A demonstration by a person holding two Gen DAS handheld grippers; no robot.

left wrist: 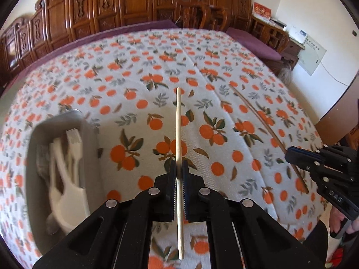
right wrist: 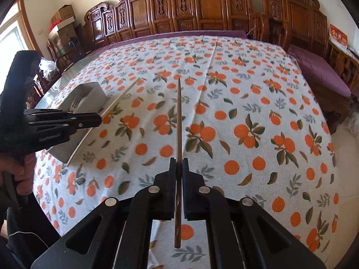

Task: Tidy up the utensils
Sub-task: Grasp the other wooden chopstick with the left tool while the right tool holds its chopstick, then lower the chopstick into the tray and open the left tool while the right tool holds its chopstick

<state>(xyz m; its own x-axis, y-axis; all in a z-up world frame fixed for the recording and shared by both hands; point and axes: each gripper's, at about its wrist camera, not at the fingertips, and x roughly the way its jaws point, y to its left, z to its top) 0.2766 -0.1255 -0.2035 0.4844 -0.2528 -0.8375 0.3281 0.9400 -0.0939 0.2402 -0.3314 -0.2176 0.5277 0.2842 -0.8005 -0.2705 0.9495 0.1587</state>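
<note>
My left gripper (left wrist: pixel 178 163) is shut on a pale wooden chopstick (left wrist: pixel 178 123), which points away over the table; both also show at the left of the right wrist view: left gripper (right wrist: pixel 99 120), pale chopstick (right wrist: pixel 125 95). My right gripper (right wrist: pixel 178 161) is shut on a dark brown chopstick (right wrist: pixel 179 116). In the left wrist view the right gripper (left wrist: pixel 289 154) and its dark chopstick (left wrist: pixel 258 114) sit at the right. A grey tray (left wrist: pixel 36 134) left of the left gripper holds white plastic forks (left wrist: pixel 74 139) and spoons. The same tray (right wrist: pixel 94 87) lies behind the left gripper.
A cloth printed with oranges (left wrist: pixel 224 67) covers the table. Carved wooden chairs (right wrist: pixel 202 6) line its far side, with a purple cushion (right wrist: pixel 318 71) at the right. A hand (right wrist: pixel 20 172) grips the left gripper's handle. A white cabinet (left wrist: pixel 311 53) stands at the far right.
</note>
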